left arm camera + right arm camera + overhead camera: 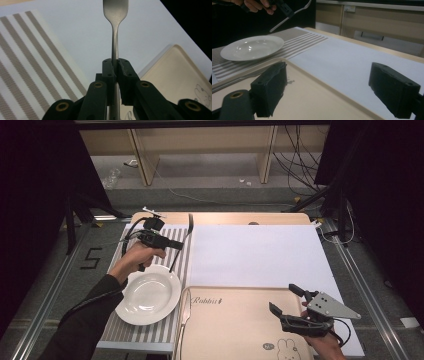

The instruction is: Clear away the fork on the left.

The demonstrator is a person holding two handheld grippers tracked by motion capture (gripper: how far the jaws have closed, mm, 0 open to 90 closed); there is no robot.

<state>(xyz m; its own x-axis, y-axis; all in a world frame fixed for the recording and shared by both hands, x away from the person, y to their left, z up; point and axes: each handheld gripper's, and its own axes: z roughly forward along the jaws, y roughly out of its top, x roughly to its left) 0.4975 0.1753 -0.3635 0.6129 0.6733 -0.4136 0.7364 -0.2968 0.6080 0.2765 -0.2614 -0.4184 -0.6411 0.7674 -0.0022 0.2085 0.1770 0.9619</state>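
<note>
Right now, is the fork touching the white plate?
Apart. In the right gripper view the fork hangs in the air, pinched by the left gripper, with dark empty space between its lower end and the white plate on the striped mat.

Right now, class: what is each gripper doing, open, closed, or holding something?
Left gripper: closed on the fork handle, lifted above the striped placemat.
Right gripper: open, holding nothing, over the beige tray.
</note>
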